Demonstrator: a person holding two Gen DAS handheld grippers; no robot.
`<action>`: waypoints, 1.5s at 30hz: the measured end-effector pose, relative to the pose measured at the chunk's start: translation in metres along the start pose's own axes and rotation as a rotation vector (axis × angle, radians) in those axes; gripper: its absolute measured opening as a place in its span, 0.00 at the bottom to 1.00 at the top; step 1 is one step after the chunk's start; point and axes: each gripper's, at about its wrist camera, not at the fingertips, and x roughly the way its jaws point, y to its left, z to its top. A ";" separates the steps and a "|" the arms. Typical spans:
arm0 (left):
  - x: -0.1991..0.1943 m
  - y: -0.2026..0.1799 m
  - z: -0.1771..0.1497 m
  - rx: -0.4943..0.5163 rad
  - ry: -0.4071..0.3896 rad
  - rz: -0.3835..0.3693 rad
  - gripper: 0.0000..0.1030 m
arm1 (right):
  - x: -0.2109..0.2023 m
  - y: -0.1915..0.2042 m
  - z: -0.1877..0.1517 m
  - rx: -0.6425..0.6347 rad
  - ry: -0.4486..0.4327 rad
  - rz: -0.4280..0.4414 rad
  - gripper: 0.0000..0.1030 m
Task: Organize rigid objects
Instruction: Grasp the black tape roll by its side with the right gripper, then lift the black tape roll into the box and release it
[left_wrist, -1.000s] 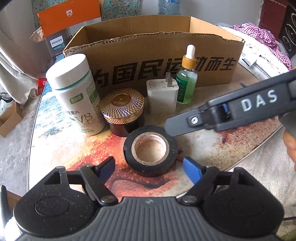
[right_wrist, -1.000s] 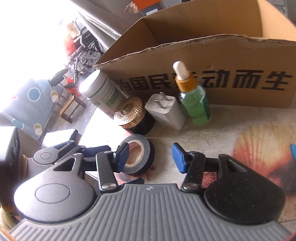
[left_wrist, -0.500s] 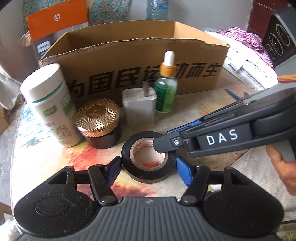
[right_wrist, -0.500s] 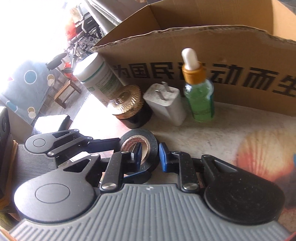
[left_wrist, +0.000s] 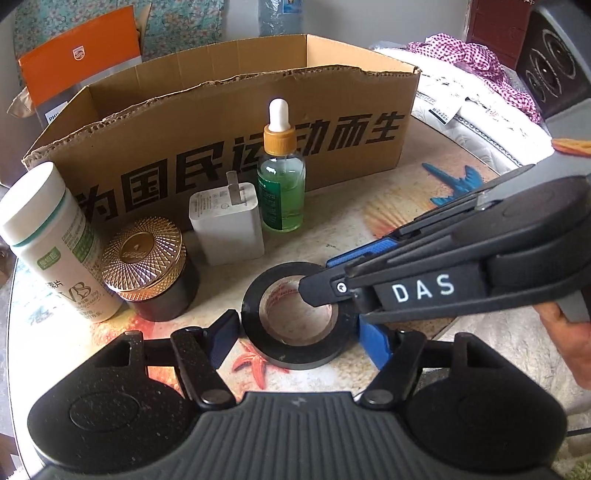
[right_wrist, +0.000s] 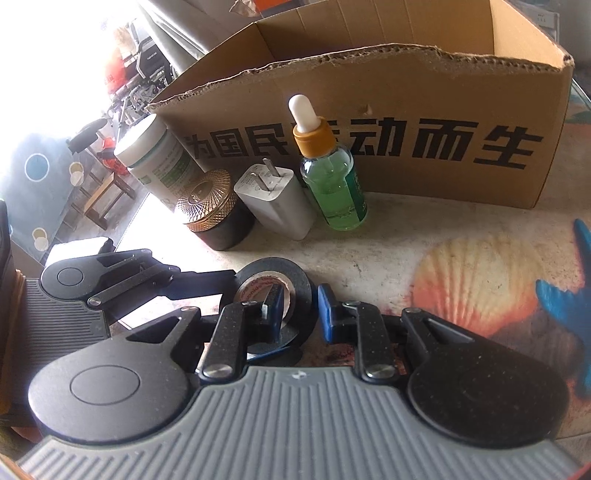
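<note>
1. While you hold both tools low over the near edge of the tabletop (left_wrist: 369, 221), the black tape roll (left_wrist: 295, 354) lies flat there, close to that edge and in front of the row of small things.
2. Your right gripper (right_wrist: 299, 306) is clamped on the roll's wall: one blue pad sits inside the hole, the other presses on the outer face, so the jaws stand nearly together with only the tape band between them.
3. Your left gripper (left_wrist: 295, 332) straddles the same roll, one finger at each side of it. Its jaws are opening, and the roll is between them; the dark left pad stands just off the rim, while the blue right pad is partly hidden behind the other tool, so contact there cannot be told.
4. Behind the roll, toward the far edge, you have a line of four items standing upright: a white supplement bottle (left_wrist: 55, 243), a dark jar with a gold patterned lid (left_wrist: 147, 266), a white plug adapter (left_wrist: 227, 225) with its prongs up, and a green dropper bottle (left_wrist: 282, 184) with an orange collar.
5. Just behind that line sits an open cardboard box (left_wrist: 221, 122) with black printed characters on its front wall.
6. Part of your hand (left_wrist: 569, 343) shows at the right of the left wrist view, under the right tool's handle.
</note>
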 end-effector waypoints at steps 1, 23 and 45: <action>0.001 -0.001 0.000 0.002 -0.003 0.003 0.71 | -0.002 -0.001 0.001 -0.004 -0.002 -0.002 0.18; -0.023 -0.007 0.000 0.001 -0.095 0.029 0.65 | -0.025 0.013 -0.004 -0.065 -0.075 -0.026 0.16; -0.108 0.018 0.112 0.063 -0.342 0.147 0.66 | -0.124 0.048 0.106 -0.249 -0.334 -0.010 0.16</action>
